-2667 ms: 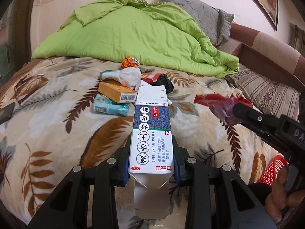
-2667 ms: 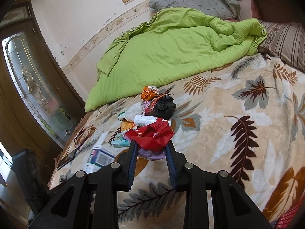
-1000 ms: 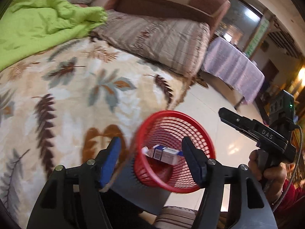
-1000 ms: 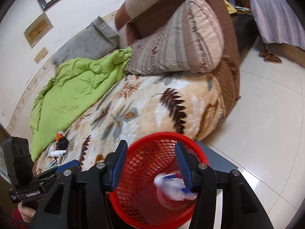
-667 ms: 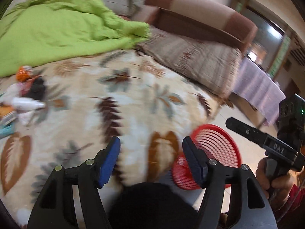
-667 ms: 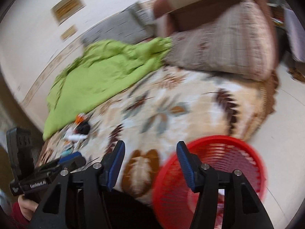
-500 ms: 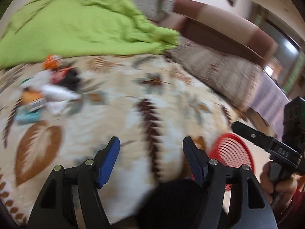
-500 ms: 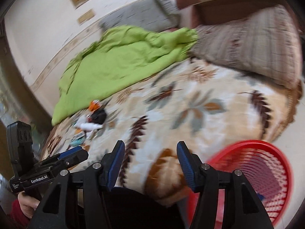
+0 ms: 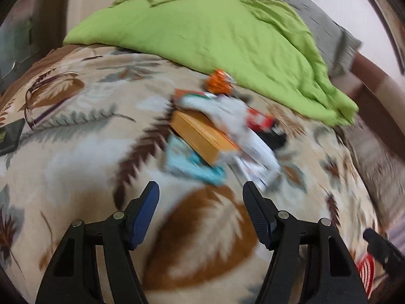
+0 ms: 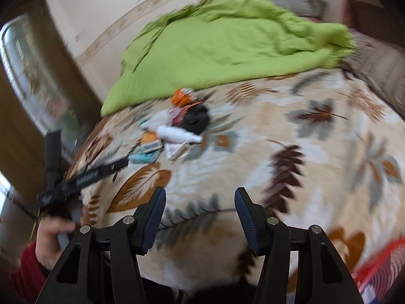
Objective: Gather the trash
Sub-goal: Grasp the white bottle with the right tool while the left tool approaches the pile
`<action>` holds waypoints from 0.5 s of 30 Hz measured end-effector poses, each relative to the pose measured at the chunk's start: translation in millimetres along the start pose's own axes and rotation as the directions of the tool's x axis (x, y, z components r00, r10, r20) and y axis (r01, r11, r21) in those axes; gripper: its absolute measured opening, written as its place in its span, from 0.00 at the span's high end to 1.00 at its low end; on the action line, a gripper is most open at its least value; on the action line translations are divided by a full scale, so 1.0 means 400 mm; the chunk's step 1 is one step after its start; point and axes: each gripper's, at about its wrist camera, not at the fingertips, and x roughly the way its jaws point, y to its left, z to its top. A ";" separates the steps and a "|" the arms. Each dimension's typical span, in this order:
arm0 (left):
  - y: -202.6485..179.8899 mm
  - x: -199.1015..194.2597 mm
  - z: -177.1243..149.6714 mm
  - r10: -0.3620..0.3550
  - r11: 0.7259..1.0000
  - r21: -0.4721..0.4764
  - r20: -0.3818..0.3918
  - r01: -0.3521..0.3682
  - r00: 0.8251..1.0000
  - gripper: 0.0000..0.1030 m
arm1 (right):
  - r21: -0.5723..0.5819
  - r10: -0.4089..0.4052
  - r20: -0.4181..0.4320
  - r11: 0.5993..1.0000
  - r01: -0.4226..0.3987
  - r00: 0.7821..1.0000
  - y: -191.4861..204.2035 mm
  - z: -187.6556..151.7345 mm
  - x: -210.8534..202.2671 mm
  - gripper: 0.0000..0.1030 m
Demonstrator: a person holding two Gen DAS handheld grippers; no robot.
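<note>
Both grippers are let go and hold nothing. The left gripper (image 9: 201, 190) points at the trash pile (image 9: 217, 131) on the leaf blanket (image 9: 76, 157), near the green quilt (image 9: 202, 25). Its view is blurry, but glasses (image 9: 33, 101) seem to lie far left. Only the right gripper (image 10: 200, 197) view shows a hand (image 10: 50, 238) and more of the red basket (image 10: 379, 271).

Black plastic tongs (image 10: 200, 202) with blue ribbed pads (image 10: 155, 215), silver screws; a hand (image 10: 52, 240) in what looks like a red sleeve (image 10: 17, 278).
</note>
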 end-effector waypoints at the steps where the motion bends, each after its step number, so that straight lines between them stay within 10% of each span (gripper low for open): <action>1: 0.009 0.013 0.014 0.000 1.000 0.000 0.011 0.000 1.000 0.35 | -0.018 0.010 -0.009 1.000 -0.010 1.000 0.013 0.011 0.019 0.41; 15: 0.143 0.132 0.084 -0.084 0.980 -0.182 -0.021 0.079 0.996 0.35 | -0.262 0.090 -0.163 0.956 -0.132 0.982 0.174 0.218 0.429 0.41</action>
